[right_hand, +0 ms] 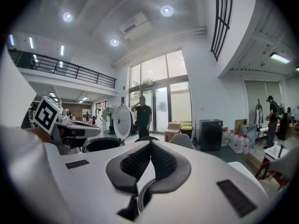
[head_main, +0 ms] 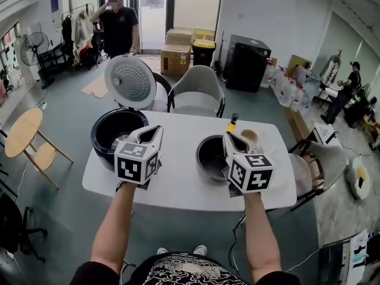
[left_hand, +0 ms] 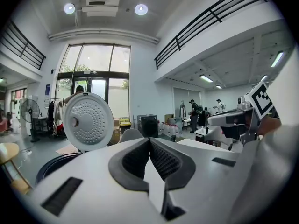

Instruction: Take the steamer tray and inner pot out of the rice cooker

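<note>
The dark rice cooker [head_main: 111, 133] stands on the left of the white table [head_main: 178, 189] with its round lid [head_main: 130, 82] raised. The dark inner pot [head_main: 211, 157] sits on the table to the right of it, apart from the cooker. My left gripper [head_main: 158, 128] hovers at the cooker's right rim, shut and with nothing in it. My right gripper [head_main: 227, 136] is over the pot's right edge, also shut and bare. The left gripper view shows the jaws [left_hand: 149, 139] closed, with the lid [left_hand: 88, 121] behind. In the right gripper view [right_hand: 150, 143] the pot rim [right_hand: 139, 196] lies just below.
A small yellow-and-black bottle [head_main: 232, 123] and a beige rounded thing [head_main: 251, 137] stand behind the right gripper. A grey chair [head_main: 199, 88] is at the table's far side, and a round wooden table [head_main: 22, 132] to the left. A person [head_main: 117, 22] stands by boxes [head_main: 177, 52] at the back.
</note>
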### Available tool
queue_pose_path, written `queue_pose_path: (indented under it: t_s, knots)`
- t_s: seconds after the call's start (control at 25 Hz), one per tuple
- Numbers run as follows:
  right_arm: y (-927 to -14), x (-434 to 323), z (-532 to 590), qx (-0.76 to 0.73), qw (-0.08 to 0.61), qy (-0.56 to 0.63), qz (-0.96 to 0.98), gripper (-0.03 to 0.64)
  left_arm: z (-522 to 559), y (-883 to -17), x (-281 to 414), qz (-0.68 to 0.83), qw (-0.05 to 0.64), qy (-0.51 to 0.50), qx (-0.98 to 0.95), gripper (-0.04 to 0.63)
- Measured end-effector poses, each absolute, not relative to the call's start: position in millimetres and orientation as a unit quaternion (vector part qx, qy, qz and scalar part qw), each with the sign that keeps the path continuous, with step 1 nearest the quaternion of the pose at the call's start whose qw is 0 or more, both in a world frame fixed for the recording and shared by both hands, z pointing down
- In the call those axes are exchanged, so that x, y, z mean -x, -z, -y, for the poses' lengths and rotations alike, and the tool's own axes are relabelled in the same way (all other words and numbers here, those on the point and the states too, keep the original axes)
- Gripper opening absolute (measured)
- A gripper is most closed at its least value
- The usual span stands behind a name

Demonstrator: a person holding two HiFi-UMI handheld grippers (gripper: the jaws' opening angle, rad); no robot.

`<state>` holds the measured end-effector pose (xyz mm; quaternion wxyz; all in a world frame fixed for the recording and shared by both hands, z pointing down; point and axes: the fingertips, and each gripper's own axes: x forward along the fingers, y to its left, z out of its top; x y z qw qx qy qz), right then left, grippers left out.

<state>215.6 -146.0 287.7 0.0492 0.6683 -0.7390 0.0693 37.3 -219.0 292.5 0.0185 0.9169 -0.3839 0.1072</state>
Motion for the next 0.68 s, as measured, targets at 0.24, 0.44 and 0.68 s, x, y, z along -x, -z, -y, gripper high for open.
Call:
queue_pose_path:
  t_s: [0.24,0.44,0.68]
  knots:
    - [-288.9,-212.9,147.7,-0.670,0.052,-0.064,0.738,0.012,224.3,-299.4,-29.1,0.387,0.017,-0.116,-0.915,0.014]
    - [-291.7,-213.2,145.1,-0.670,0.050,-0.065,0.738,0.014,220.1,-296.9,-31.7,0.382,0.012,-0.111,-0.917,0.014]
    - [-295.6,-218.3,142.4,-0.668,0.050,-0.062,0.740,0.013,217.2,-305.2,-37.6,0.382,0.015,-0.116,-0.917,0.014]
